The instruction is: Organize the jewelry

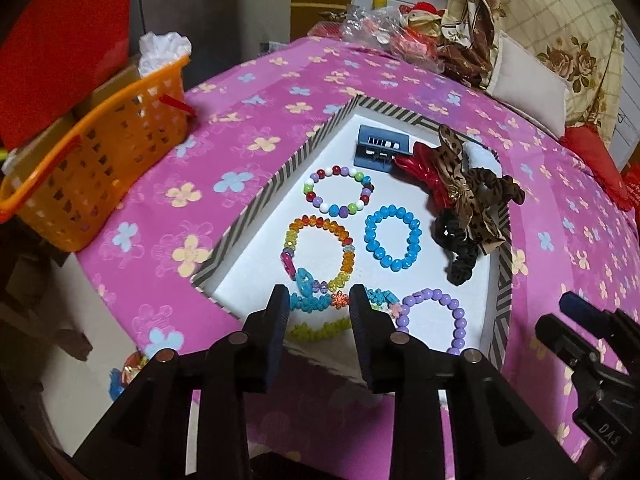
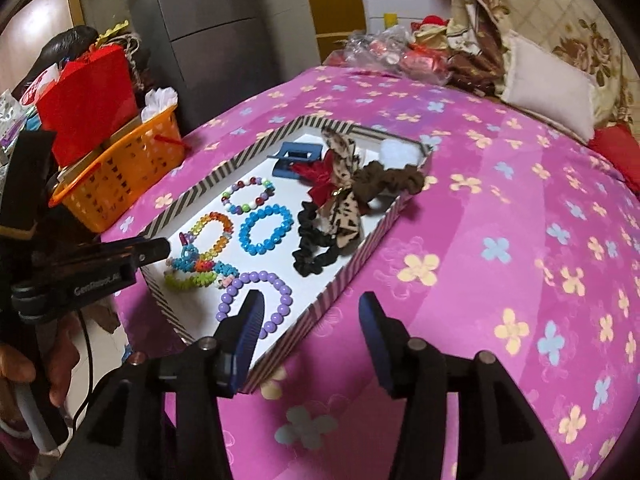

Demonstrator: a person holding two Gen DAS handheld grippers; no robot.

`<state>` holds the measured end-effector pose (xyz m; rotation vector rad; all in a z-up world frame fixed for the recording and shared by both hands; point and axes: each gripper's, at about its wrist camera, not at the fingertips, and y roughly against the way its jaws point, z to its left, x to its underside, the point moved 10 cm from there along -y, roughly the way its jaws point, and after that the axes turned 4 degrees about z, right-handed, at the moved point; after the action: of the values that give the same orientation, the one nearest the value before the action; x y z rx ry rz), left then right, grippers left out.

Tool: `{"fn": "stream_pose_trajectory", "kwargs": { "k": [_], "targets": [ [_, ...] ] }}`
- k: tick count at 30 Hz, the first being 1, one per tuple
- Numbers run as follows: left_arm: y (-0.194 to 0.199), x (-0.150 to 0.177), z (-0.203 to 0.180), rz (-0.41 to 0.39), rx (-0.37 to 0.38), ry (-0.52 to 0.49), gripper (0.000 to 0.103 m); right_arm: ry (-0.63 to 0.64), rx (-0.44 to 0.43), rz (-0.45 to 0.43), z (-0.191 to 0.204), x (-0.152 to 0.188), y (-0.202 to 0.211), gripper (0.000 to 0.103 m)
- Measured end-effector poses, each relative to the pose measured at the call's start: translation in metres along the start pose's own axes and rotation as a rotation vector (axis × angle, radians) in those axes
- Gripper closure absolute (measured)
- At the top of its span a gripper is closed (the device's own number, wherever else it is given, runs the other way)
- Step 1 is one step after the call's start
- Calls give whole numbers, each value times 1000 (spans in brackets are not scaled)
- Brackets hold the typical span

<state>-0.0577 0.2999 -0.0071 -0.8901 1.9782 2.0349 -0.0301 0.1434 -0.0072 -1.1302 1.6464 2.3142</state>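
Left claw (image 1: 319, 300) hangs open just over the flower-bead bracelet (image 1: 316, 301)

We see a pink flowered bedspread (image 1: 360, 76), a black-and-cream striped tray (image 1: 256, 208), blue (image 1: 394, 238), purple (image 1: 434, 318) and multicoloured (image 1: 340, 191) bracelets, and an orange basket (image 1: 100, 168).

the left gripper (image 1: 318, 300) is pointing steeply downward, its jaws standing apart with nothing pressed between the pads. the right gripper (image 2: 310, 312) is angling downward likewise, jaws parted and gripping nothing. in the right wrist view, a hand (image 2: 36, 376) is showing at the lower left edge beneath the left gripper.
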Motion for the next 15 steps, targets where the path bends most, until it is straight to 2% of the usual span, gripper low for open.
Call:
{"fn": "stream_pose_trajectory", "kwargs": {
  "k": [3, 6, 15],
  "targets": [
    [11, 0, -3, -33, -15, -7, 77, -8, 20, -41, 0, -4, 12, 37],
    [21, -1, -5, -56, -15, 3, 77, -6, 48, -80, 3, -9, 22, 31],
    [52, -5, -16, -151, -50, -35, 77, -41, 99, -129, 1, -17, 35, 25]
  ]
}}
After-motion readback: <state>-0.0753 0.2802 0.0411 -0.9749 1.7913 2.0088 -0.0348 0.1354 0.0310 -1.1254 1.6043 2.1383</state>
